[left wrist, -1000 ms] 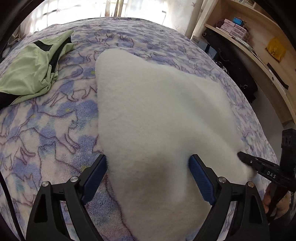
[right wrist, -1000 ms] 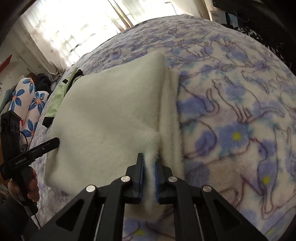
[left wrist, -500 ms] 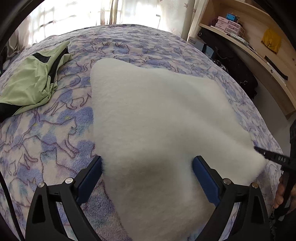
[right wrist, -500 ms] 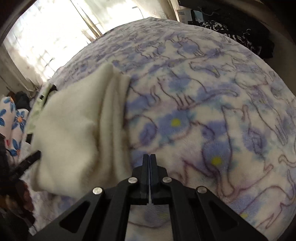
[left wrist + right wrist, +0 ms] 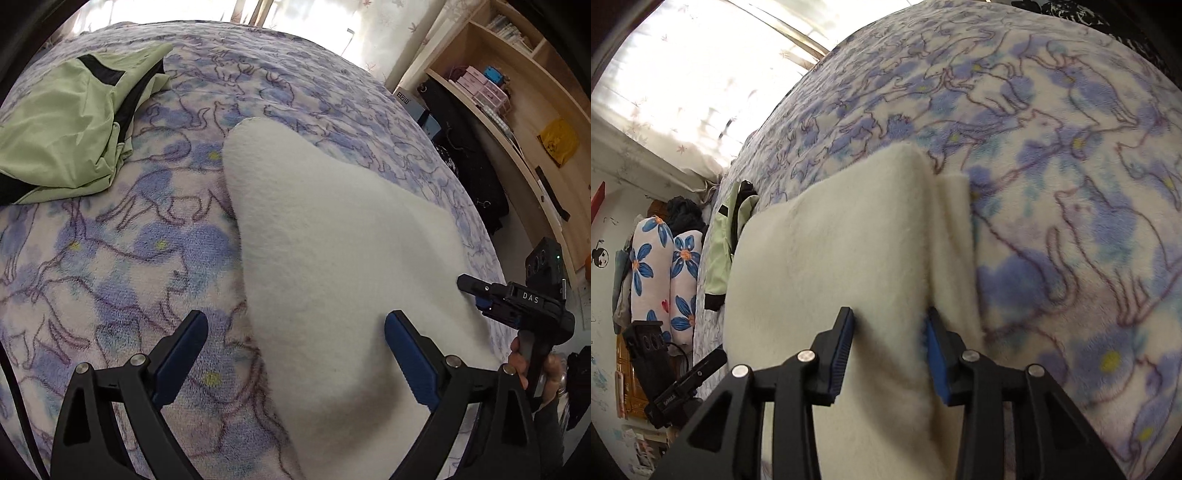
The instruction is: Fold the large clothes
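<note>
A folded white fleece garment point(image 5: 332, 251) lies on the purple cat-print blanket point(image 5: 110, 258). My left gripper point(image 5: 295, 354) is open over its near left edge, one finger over the blanket, one over the fleece. My right gripper point(image 5: 890, 354) is open, its fingers straddling the folded top layer of the fleece point(image 5: 842, 251) near its right edge. The right gripper also shows in the left wrist view point(image 5: 476, 291) at the garment's right edge.
A green garment with black trim point(image 5: 74, 129) lies at the far left of the bed. Wooden shelves point(image 5: 517, 110) and black bags stand to the right. Floral pillows point(image 5: 661, 266) lie beyond the bed's left end.
My right gripper let go of the fleece edge, shut empty, then opened again over the fold. My left gripper stayed open and shifted left.
</note>
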Demonstrator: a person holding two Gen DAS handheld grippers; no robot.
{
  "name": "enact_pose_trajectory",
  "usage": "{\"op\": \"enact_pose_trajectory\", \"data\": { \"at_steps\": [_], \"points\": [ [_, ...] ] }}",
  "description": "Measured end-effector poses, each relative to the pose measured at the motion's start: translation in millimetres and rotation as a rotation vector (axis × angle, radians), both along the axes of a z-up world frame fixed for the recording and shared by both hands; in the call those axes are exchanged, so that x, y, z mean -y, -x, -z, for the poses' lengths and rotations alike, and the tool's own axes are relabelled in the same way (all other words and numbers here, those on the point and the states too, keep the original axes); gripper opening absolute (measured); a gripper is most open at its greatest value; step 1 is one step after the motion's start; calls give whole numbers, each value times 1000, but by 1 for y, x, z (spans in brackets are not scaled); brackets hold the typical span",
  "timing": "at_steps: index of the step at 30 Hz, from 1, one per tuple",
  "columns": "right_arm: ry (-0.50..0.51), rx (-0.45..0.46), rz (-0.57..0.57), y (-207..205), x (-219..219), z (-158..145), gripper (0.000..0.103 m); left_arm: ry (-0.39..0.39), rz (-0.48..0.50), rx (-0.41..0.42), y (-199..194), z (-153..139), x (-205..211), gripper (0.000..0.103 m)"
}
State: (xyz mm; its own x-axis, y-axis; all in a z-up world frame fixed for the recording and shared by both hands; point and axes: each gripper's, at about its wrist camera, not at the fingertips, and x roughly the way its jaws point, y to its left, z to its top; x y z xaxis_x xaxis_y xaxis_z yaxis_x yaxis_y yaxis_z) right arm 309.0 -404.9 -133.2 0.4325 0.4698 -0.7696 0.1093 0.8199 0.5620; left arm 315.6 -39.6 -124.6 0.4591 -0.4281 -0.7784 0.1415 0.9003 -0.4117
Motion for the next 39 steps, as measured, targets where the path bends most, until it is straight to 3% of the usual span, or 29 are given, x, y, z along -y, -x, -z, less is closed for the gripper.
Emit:
{"op": "enact_pose_trajectory", "data": {
  "at_steps": [2, 4, 6, 9, 11, 15, 19, 21, 24, 26, 29, 32, 35, 37, 38, 39],
  "points": [
    [1, 17, -7, -8, -3, 0, 38, 23, -12, -2, -3, 3, -3, 95],
    [73, 47, -7, -11, -7, -7, 11, 21, -19, 6, -4, 3, -1, 94],
    [153, 152, 21, -1, -7, -34, 10, 24, -9, 17, -3, -2, 3, 84],
    [241, 268, 44, 18, -7, -66, 9, 17, 33, 64, -1, -14, 19, 82],
    [289, 237, 54, 16, -3, -55, 9, -19, 53, 96, 0, -14, 33, 81],
    [259, 84, 70, 2, 13, 10, 11, -66, 47, 101, 2, 0, 51, 81],
    [174, 84, 83, 8, 25, 0, 16, -76, 35, 96, 5, -4, 49, 81],
    [204, 80, 84, 13, 26, -10, 24, -89, 32, 95, 7, -9, 45, 81],
    [212, 120, 100, 27, 27, -29, 25, -129, 10, 138, 17, -25, 41, 81],
    [227, 154, 100, 34, 19, -41, 25, -110, 3, 176, 28, -38, 40, 81],
    [340, 203, 43, 47, -8, -58, 25, -98, -15, 210, 45, -50, 44, 81],
    [311, 238, -55, 61, -36, -65, 25, -119, -11, 247, 66, -55, 58, 81],
    [344, 264, -91, 70, -51, -63, 25, -140, 3, 267, 80, -45, 73, 81],
    [423, 239, -81, 70, -50, -49, 25, -206, 7, 231, 79, -29, 81, 72],
    [509, 198, -59, 68, -43, -36, 24, -277, -2, 189, 75, -14, 82, 65],
    [535, 168, -49, 67, -34, -25, 9, -306, -5, 188, 74, -7, 83, 68]
  ]
}}
